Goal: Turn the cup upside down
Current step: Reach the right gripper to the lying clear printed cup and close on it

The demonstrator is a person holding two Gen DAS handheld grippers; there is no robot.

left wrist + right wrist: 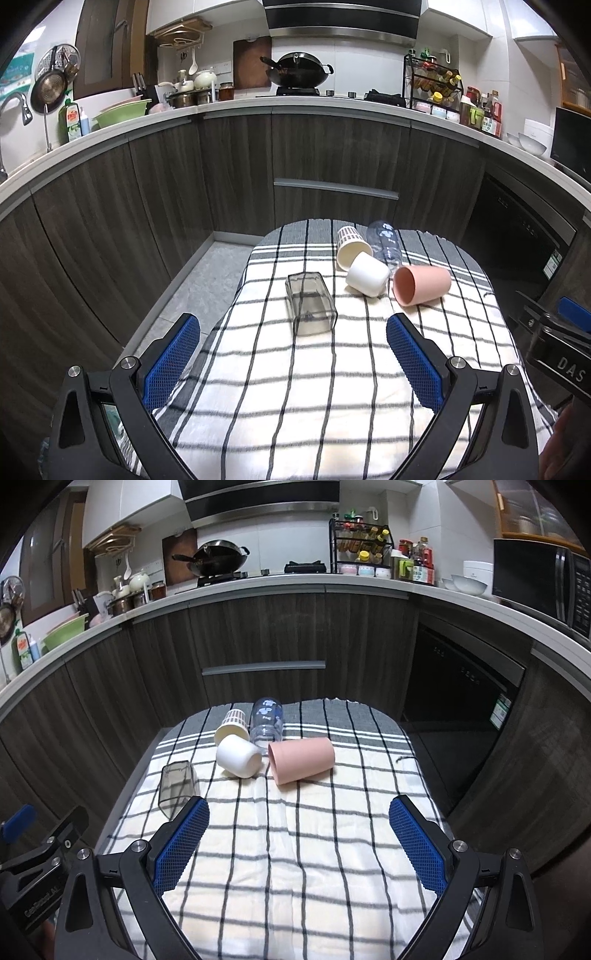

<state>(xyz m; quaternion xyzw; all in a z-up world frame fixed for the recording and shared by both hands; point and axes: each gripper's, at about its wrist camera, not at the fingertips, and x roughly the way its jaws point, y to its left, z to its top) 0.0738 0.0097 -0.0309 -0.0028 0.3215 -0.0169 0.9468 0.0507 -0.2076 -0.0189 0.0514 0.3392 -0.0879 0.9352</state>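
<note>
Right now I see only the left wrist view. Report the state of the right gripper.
Observer: The right gripper is wide open, with nothing between its pads.
Operator: Tell me what it is lined up with.
Observer: The pink cup lies on its side straight ahead, beyond the fingertips, with its mouth toward the white cup.
Operator: Describe the grey clear cup from that side.
Observer: The grey clear cup lies on its side. Its near end is hidden behind the right gripper's left pad, and I cannot tell whether they touch.
</note>
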